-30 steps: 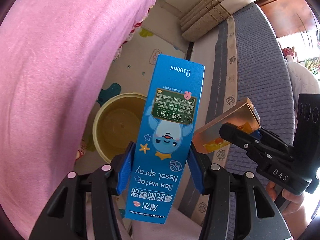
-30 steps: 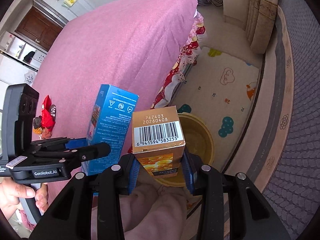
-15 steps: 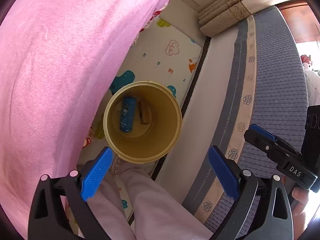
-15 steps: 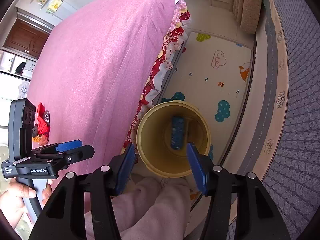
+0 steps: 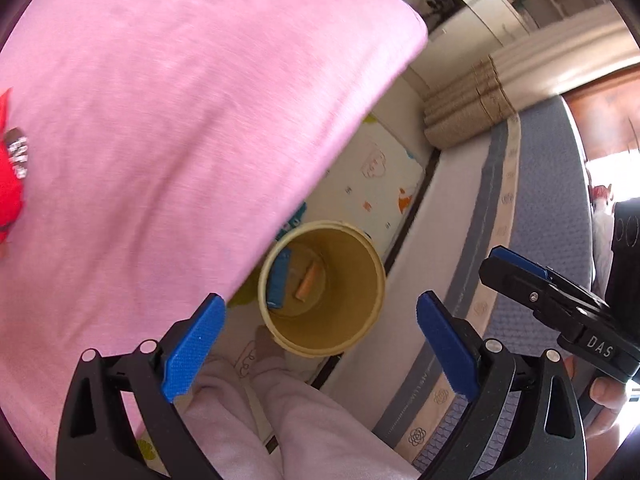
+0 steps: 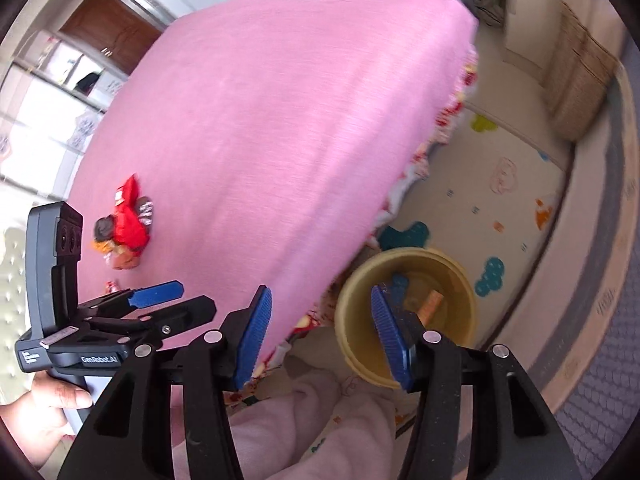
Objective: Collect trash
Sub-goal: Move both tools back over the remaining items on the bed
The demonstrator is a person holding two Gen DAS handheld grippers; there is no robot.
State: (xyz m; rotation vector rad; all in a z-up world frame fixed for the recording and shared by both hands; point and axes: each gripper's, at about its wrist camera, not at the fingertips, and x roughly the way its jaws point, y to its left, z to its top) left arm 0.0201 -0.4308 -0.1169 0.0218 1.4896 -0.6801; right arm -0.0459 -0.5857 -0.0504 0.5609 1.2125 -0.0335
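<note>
A yellow bin (image 5: pixel 360 280) stands on the floor mat between the pink bed and the grey sofa. A blue box (image 5: pixel 278 284) and an orange-gold box (image 5: pixel 306 285) lie inside it. My left gripper (image 5: pixel 320 350) is open and empty above the bin. My right gripper (image 6: pixel 320 332) is open and empty, over the bed's edge beside the bin (image 6: pixel 460 312). Red wrappers and other trash (image 6: pixel 126 228) lie on the bed at the left; they show at the left edge of the left wrist view (image 5: pixel 10 176).
The pink bed (image 6: pixel 280 120) fills the left. The grey sofa (image 5: pixel 540 208) runs along the right. A patterned play mat (image 6: pixel 500 208) covers the floor. The person's legs in pink trousers (image 5: pixel 288 420) stand just before the bin. Curtains (image 5: pixel 468 112) hang at the back.
A second ago each gripper held a box over the bin; both opened and the boxes dropped in. Since half a second ago both grippers have swung left toward the bed.
</note>
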